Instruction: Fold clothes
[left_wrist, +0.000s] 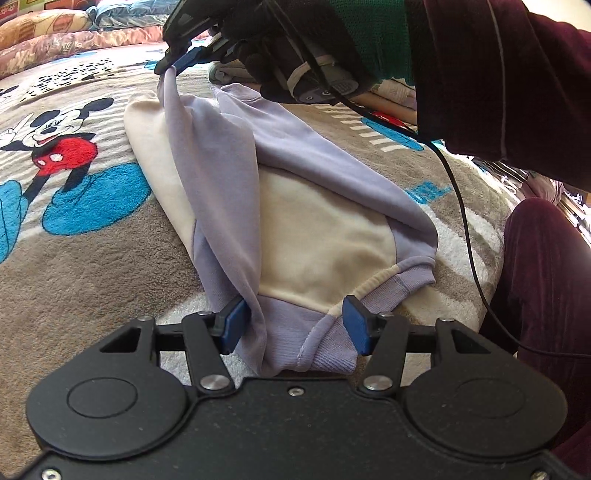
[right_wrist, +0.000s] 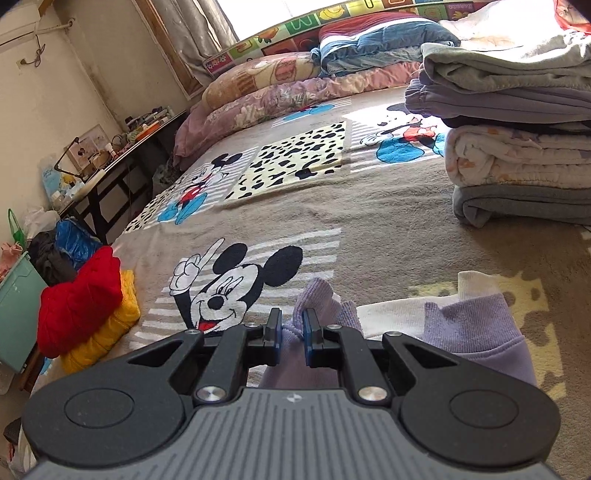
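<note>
Two grippers work one lilac-and-cream sweatshirt (left_wrist: 317, 229) lying on a cartoon-print blanket (left_wrist: 92, 266) spread over the bed. Open blanket lies to the left and ahead of the garment; in the right wrist view a stack of folded clothes (right_wrist: 517, 125) stands well apart toward the upper right, and pillows (right_wrist: 266, 92) line the far edge of the bed. At the left side of the bed a red and yellow bundle (right_wrist: 85, 306) sits against the edge.

The left gripper (left_wrist: 295, 325) has its jaws spread wide, the ribbed lilac hem of the sweatshirt bunched between the blue pads (left_wrist: 232, 325) and touching both. Whether the hem is truly held cannot be told.

The right gripper (right_wrist: 291, 334) is pinched tight on a lilac sleeve cuff (right_wrist: 321, 299), lifting that sleeve clear of the blanket in a taut drape.

A gloved hand (left_wrist: 266, 55) grasps the right gripper from above, a dark maroon sleeve (left_wrist: 517, 85) behind it, reaching across over the garment's collar end.
</note>
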